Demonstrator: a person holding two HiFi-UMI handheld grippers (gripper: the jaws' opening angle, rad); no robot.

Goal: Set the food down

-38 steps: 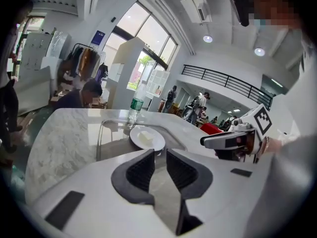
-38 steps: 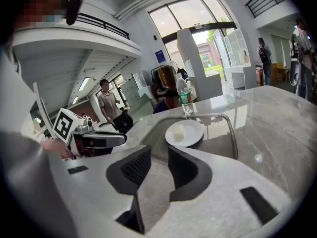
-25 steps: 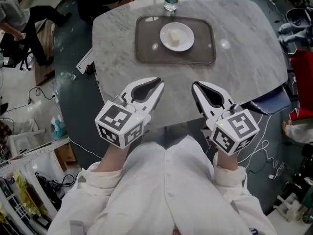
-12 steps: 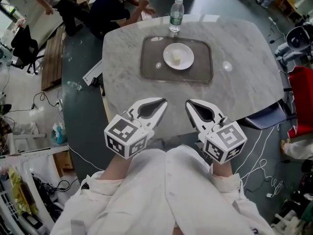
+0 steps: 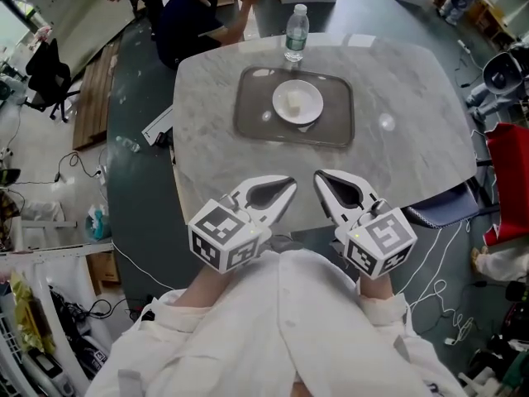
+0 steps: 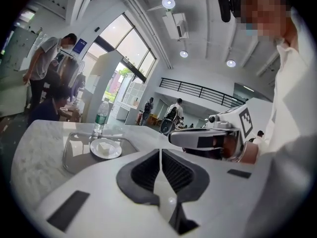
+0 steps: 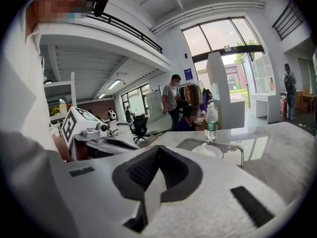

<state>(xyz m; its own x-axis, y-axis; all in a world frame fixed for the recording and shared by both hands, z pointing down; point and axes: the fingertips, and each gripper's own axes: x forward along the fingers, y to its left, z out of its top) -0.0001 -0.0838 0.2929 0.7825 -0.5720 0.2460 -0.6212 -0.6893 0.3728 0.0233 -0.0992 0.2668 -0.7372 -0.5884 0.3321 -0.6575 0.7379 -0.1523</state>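
Food: a white block of food [image 5: 292, 101] lies in the middle of the plate [image 5: 312, 111], probably so it stays clean and easy to carry.
Plate and tray: the plate sits inside the tray [image 5: 248, 116] at the far side of the table [image 5: 413, 122]. The set looks laid out for serving.
Bottle: a water bottle [image 5: 295, 33] stands upright just beyond the tray's far rim, clear of the plate.
Left gripper: the left gripper [image 5: 285, 185] has its jaws pressed together on nothing. It is over the table's near edge, well apart from the tray.
Right gripper: the right gripper [image 5: 322, 176] is likewise closed and empty, beside the left one.
Judgement: the food appears already set down, since neither gripper touches it.
Count: one block of food, one plate, one tray, one bottle, two grippers.
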